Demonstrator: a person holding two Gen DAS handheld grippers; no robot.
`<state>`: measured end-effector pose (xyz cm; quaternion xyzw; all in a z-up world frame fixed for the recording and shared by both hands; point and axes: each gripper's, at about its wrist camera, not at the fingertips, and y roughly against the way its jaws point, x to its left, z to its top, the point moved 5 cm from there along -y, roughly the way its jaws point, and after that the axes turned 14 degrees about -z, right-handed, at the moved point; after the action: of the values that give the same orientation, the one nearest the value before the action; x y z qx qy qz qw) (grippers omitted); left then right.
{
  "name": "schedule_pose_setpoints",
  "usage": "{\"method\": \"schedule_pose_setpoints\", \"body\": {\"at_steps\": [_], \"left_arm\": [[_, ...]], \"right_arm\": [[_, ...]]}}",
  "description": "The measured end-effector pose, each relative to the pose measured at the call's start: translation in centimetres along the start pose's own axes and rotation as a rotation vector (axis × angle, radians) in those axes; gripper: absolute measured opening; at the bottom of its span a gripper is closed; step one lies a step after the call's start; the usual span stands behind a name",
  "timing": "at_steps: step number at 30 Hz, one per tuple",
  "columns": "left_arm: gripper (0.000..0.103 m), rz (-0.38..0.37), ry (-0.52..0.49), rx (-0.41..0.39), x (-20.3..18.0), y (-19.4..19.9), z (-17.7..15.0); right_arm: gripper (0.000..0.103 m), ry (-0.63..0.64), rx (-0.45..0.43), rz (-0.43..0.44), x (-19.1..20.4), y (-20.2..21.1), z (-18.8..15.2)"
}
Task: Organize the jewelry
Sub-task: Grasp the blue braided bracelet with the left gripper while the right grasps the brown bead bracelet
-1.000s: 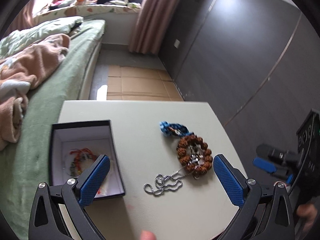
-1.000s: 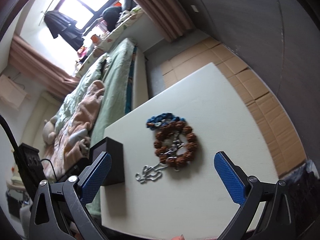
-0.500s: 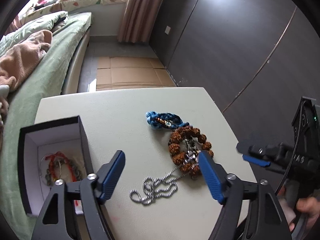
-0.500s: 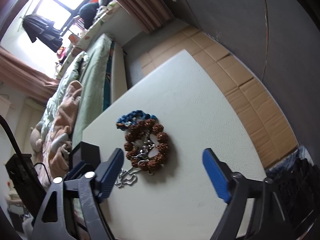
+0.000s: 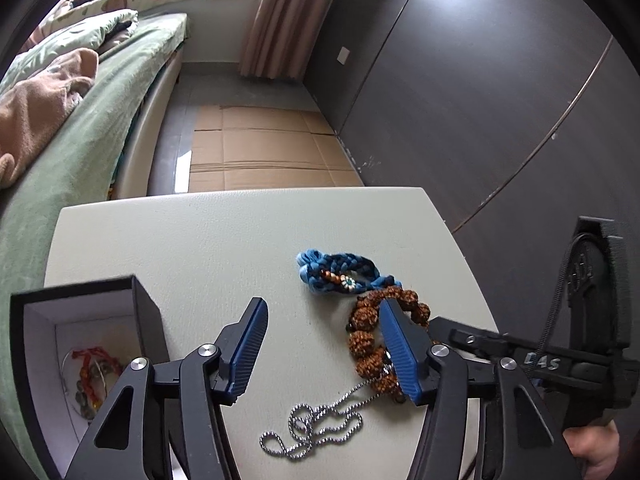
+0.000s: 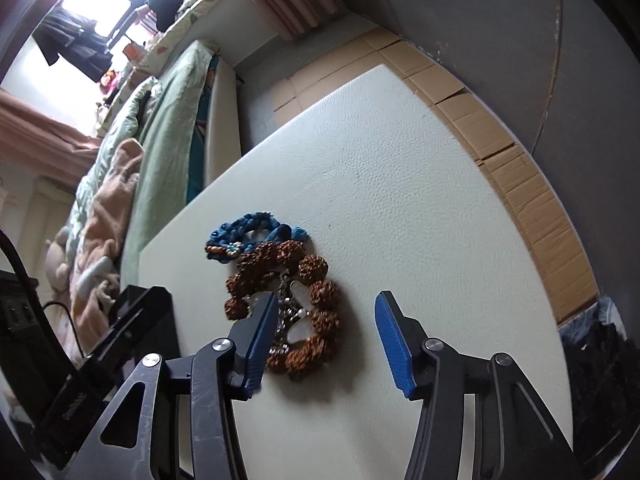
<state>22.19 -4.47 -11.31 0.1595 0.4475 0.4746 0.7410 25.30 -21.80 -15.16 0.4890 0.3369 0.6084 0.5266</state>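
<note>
On the white table (image 5: 224, 240) lie a blue braided bracelet (image 5: 340, 272), a brown bead bracelet (image 5: 366, 336) and a silver ball chain (image 5: 316, 424). A black jewelry box (image 5: 84, 344) at the left holds a red corded piece (image 5: 94, 364). My left gripper (image 5: 322, 344) is open and empty, its right finger over the brown beads. In the right wrist view my right gripper (image 6: 326, 340) is open and empty, just above the brown bead bracelet (image 6: 316, 292). The blue bracelet (image 6: 252, 236) lies beyond it, and the box (image 6: 144, 320) stands at the left.
A bed with green cover (image 5: 80, 136) and a pink blanket (image 5: 36, 100) runs along the table's left side. Cardboard sheets (image 5: 260, 152) cover the floor beyond the table. A dark wardrobe wall (image 5: 480, 100) stands at the right.
Both grippers have moved forward and down toward the jewelry pile, and their jaws have narrowed. The jewelry and the box have not moved.
</note>
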Motion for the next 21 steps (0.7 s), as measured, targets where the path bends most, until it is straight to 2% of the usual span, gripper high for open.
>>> {"method": "schedule_pose_setpoints", "body": {"at_steps": [5, 7, 8, 13, 15, 21], "left_arm": [[0.053, -0.010, 0.021, 0.000, 0.8, -0.8, 0.9], [0.053, -0.018, 0.037, 0.005, 1.1, -1.3, 1.2], [0.053, -0.020, 0.045, 0.008, 1.3, -1.6, 1.4], [0.053, -0.033, 0.049, 0.018, 1.5, -2.7, 2.0], [0.048, -0.037, 0.051, 0.022, 1.5, -3.4, 2.2], [0.044, -0.020, 0.067, 0.057, 1.9, -5.7, 2.3]], "right_arm": [[0.042, 0.040, -0.003, -0.045, 0.9, -0.9, 0.5], [0.028, 0.063, -0.005, -0.068, 1.2, -1.1, 0.6], [0.024, 0.070, -0.004, -0.069, 1.3, -1.1, 0.6], [0.020, 0.046, -0.021, -0.002, 1.0, 0.5, 1.0], [0.020, 0.037, -0.040, 0.023, 0.8, 1.6, 0.9], [0.020, 0.016, -0.040, 0.070, 1.1, 2.5, 0.9]]}}
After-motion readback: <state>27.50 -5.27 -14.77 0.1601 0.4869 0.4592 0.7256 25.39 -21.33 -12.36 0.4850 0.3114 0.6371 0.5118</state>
